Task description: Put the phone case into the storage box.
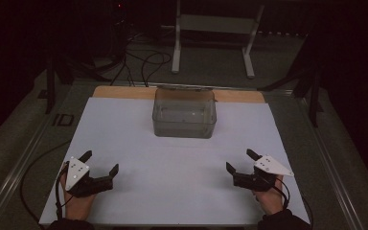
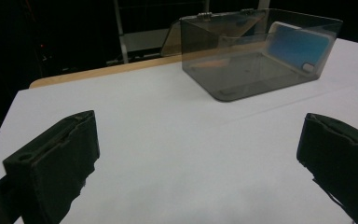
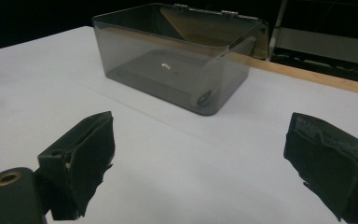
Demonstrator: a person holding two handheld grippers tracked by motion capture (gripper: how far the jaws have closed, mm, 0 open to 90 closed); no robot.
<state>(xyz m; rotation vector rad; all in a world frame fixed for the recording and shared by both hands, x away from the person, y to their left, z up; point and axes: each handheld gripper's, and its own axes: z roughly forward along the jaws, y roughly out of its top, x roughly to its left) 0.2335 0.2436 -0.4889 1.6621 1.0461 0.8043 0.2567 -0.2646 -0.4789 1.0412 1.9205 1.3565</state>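
Smoky clear hinged box, upper centre, lid back; contents hard to make out. Left gripper and right gripper, lower corners: wide open, empty.

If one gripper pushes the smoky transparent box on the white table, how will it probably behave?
The transparent box looks like thin rigid plastic, so probably stiff and light. Its flat base on the smooth white table suggests sliding rather than tipping. The glossy walls may be slippery for the jaws.
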